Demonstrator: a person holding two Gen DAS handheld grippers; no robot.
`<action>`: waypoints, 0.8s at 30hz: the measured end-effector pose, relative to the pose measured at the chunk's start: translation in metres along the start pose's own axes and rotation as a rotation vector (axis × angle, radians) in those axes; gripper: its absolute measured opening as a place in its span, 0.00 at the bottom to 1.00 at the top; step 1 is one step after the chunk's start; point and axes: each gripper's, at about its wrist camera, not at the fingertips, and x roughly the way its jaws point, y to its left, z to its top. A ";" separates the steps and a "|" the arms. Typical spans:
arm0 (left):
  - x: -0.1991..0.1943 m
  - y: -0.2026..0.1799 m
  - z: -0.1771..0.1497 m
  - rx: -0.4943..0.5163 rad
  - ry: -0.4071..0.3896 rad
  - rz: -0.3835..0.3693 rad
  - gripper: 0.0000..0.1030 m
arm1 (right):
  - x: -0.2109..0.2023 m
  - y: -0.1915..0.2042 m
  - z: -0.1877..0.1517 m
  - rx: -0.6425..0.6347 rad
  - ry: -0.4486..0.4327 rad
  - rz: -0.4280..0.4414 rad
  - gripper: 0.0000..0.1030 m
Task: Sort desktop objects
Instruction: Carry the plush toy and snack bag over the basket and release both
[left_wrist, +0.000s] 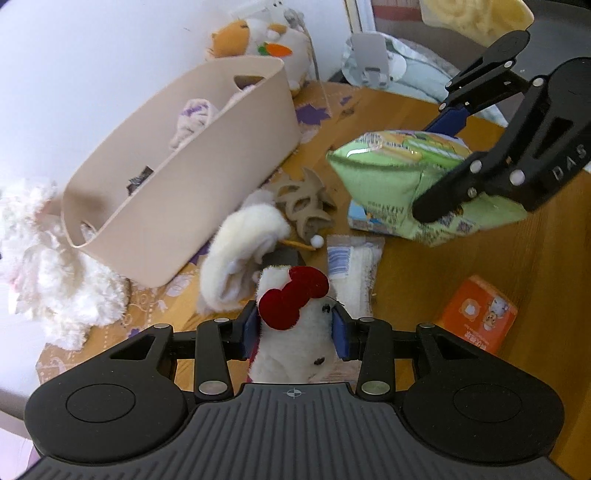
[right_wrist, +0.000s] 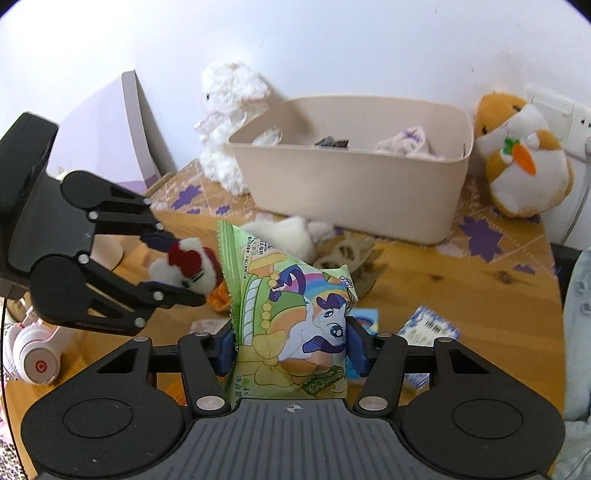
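Note:
My left gripper (left_wrist: 295, 332) is shut on a small white plush with a red bow (left_wrist: 295, 317) and holds it above the wooden desk; it also shows in the right wrist view (right_wrist: 192, 269). My right gripper (right_wrist: 291, 343) is shut on a green pony snack bag (right_wrist: 291, 306), held above the desk; the bag also shows in the left wrist view (left_wrist: 406, 166). A beige storage bin (left_wrist: 184, 177) stands at the back with a few small items inside; it also shows in the right wrist view (right_wrist: 354, 173).
On the desk lie a white plush piece (left_wrist: 243, 251), a brown cardboard cutout (left_wrist: 306, 203), a clear packet (left_wrist: 351, 266), an orange box (left_wrist: 476, 314) and a blue packet (right_wrist: 432, 328). A white fluffy bunny (right_wrist: 229, 122) and an orange hamster plush (right_wrist: 524, 155) flank the bin. Headphones (right_wrist: 37, 358) lie at left.

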 end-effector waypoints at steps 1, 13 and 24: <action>-0.003 0.001 0.000 -0.004 -0.005 0.003 0.40 | -0.002 -0.001 0.002 0.002 -0.009 -0.004 0.53; -0.034 0.037 0.012 -0.071 -0.073 0.085 0.40 | -0.026 -0.016 0.035 0.009 -0.084 -0.029 0.53; -0.051 0.074 0.034 -0.177 -0.123 0.163 0.40 | -0.042 -0.038 0.081 -0.003 -0.188 -0.092 0.54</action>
